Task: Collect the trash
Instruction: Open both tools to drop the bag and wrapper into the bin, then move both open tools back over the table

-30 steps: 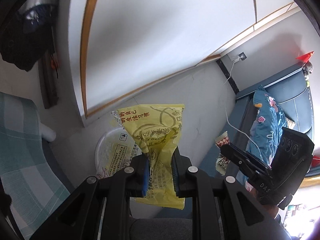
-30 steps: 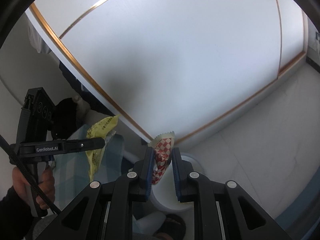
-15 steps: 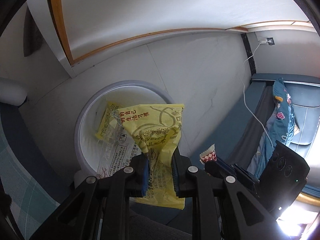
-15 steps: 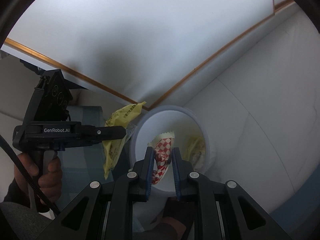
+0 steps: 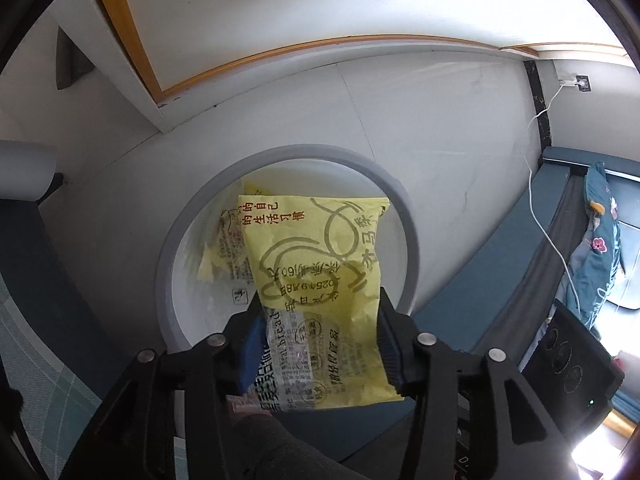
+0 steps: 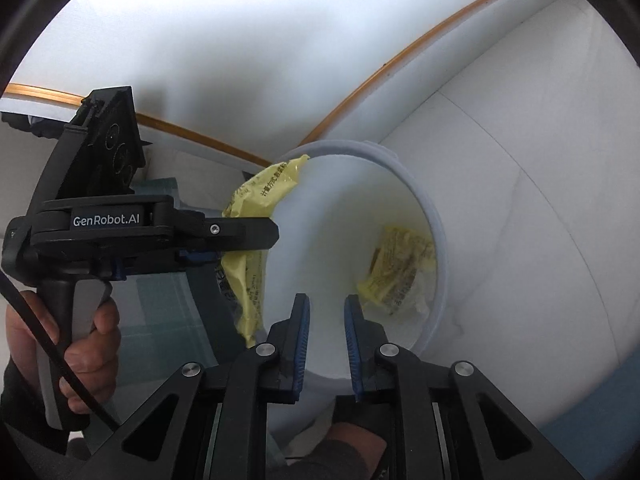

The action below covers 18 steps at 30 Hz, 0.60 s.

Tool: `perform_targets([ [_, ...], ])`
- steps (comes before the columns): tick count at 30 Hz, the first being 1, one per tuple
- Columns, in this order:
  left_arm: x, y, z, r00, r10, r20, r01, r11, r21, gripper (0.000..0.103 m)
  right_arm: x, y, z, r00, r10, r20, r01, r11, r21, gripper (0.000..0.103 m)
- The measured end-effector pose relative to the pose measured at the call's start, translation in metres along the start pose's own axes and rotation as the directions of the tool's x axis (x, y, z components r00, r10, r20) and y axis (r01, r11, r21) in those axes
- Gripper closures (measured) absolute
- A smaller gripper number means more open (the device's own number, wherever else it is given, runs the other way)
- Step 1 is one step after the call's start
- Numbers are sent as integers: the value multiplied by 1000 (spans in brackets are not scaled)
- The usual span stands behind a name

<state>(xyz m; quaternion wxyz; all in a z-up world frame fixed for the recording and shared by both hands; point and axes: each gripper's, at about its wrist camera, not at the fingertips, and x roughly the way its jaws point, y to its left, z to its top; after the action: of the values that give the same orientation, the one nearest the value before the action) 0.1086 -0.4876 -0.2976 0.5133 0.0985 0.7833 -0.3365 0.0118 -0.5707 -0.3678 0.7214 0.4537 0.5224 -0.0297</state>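
Note:
A round white trash bin [image 5: 412, 248] stands on the pale floor; it also shows in the right wrist view [image 6: 434, 216]. My left gripper [image 5: 318, 332] hangs over the bin mouth with its jaws spread; the yellow bread wrapper [image 5: 320, 264] still lies between the blue pads. The same wrapper [image 6: 256, 200] shows in the right wrist view beside the bin's rim, under the left gripper [image 6: 224, 240]. My right gripper [image 6: 326, 328] is open and empty above the bin. Another yellow wrapper [image 6: 396, 268] lies at the bin's bottom [image 5: 224, 248].
A white cabinet with gold trim [image 5: 280, 20] stands behind the bin. A blue sofa with a floral cushion [image 5: 600, 248] is at the right, with a white cable [image 5: 536, 184] running to a wall socket. A checked green cloth [image 5: 40, 352] is at the left.
My right gripper has opened and the red-checked wrapper it held is gone from its fingers. My left gripper's jaws have spread wider around the yellow wrapper over the bin.

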Motion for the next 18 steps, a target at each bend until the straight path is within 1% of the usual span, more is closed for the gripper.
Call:
perform_targets([
  [2, 1, -1, -1, 1000, 3, 8, -3, 1000, -7, 47, -3, 1, -2, 1000, -16, 2, 16, 1000, -15, 85],
  [4, -1, 0, 0, 1000, 1, 14, -1, 1000, -7, 39, -4, -1, -2, 999, -38, 6, 38, 999, -25, 85],
  [5, -1, -1, 0, 1000, 7, 16, -7, 1000, -6, 31, -7, -3, -4, 999, -43, 7, 43, 999, -24, 85],
  [6, -1, -1, 0, 1000, 11, 21, -10, 1000, -4, 27, -6, -4, -4, 999, -45, 8, 46, 999, -21, 85],
  [9, -2, 4, -6, 1000, 16, 13, -17, 1000, 7, 26, -11, -8, -9, 998, -58, 10, 58, 998, -9, 84],
  [11, -3, 9, -8, 1000, 18, 12, -18, 1000, 4, 26, -15, -8, -11, 998, -67, 14, 67, 998, -5, 81],
  [13, -4, 8, -10, 1000, 21, 15, -21, 1000, 10, 26, -18, -9, -14, 997, -77, 23, 77, 997, -3, 80],
  [15, -8, 11, -15, 999, 38, 20, -39, 999, 24, 26, -22, -10, -15, 996, -80, 32, 80, 997, 4, 79],
  [16, -10, 10, -18, 998, 58, 23, -59, 998, 33, 26, -24, -11, -15, 996, -82, 34, 82, 997, 7, 77],
  [18, -17, 10, -23, 997, 69, 41, -71, 996, 46, 26, -28, -10, -14, 995, -87, 42, 86, 996, 12, 77],
])
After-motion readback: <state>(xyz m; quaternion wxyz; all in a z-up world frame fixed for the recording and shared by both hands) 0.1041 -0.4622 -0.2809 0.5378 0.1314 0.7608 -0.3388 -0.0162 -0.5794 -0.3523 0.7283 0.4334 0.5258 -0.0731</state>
